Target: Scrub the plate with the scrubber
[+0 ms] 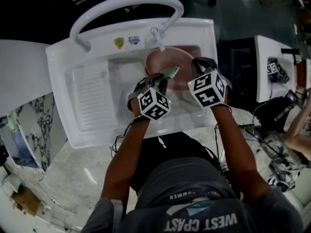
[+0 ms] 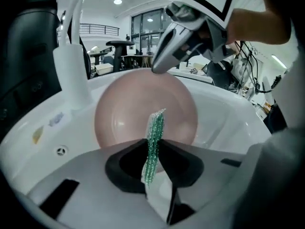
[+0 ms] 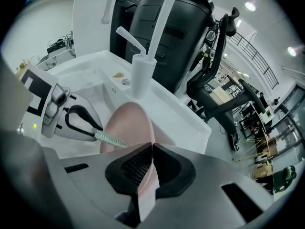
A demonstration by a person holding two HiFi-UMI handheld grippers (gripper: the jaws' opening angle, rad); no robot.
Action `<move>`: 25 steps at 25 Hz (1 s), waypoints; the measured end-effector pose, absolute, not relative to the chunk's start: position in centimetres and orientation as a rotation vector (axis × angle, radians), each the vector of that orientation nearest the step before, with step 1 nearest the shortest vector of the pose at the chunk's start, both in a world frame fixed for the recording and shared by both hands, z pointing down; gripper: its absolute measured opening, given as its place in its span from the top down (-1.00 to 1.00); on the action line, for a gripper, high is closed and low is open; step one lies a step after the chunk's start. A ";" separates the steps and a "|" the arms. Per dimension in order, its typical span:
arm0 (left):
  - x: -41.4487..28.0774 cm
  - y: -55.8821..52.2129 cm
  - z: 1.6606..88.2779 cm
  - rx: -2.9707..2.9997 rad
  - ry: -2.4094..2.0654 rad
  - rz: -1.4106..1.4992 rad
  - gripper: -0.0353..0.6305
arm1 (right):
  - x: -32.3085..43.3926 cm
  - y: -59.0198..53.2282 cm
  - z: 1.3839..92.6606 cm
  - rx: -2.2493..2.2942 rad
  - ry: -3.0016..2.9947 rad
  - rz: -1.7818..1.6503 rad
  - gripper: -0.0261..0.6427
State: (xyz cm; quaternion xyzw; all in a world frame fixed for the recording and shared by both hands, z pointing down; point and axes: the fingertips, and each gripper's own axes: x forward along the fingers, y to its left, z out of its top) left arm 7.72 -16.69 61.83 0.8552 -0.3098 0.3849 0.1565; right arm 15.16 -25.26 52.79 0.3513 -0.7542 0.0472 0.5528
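Note:
A pink plate point(image 1: 171, 62) stands tilted in the white sink's basin point(image 1: 121, 67), below the spout. My right gripper point(image 1: 198, 68) is shut on the plate's right rim; in the right gripper view the rim point(image 3: 144, 182) runs between the closed pads. My left gripper point(image 1: 163, 80) is shut on a thin green scrubber point(image 1: 170, 72), whose tip reaches over the plate's front face. In the left gripper view the scrubber point(image 2: 154, 140) stands edge-on in front of the plate point(image 2: 124, 116), with the right gripper point(image 2: 164, 61) at the plate's top edge. The right gripper view shows the left gripper point(image 3: 97, 133) and its scrubber point(image 3: 111, 140) beside the plate point(image 3: 129, 120).
The sink point(image 1: 63, 57) has a ribbed drainboard point(image 1: 90, 98) on the left and an arched white faucet point(image 1: 126, 6) at the back. A small drain hole point(image 2: 60, 150) sits left of the plate. A marble counter point(image 1: 68, 171) lies in front. A person point(image 1: 299, 130) and cables are at far right.

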 end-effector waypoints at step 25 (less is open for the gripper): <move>16.4 -9.5 61.4 2.638 -0.460 1.085 0.65 | 15.1 -24.7 51.5 0.858 -1.807 0.140 0.81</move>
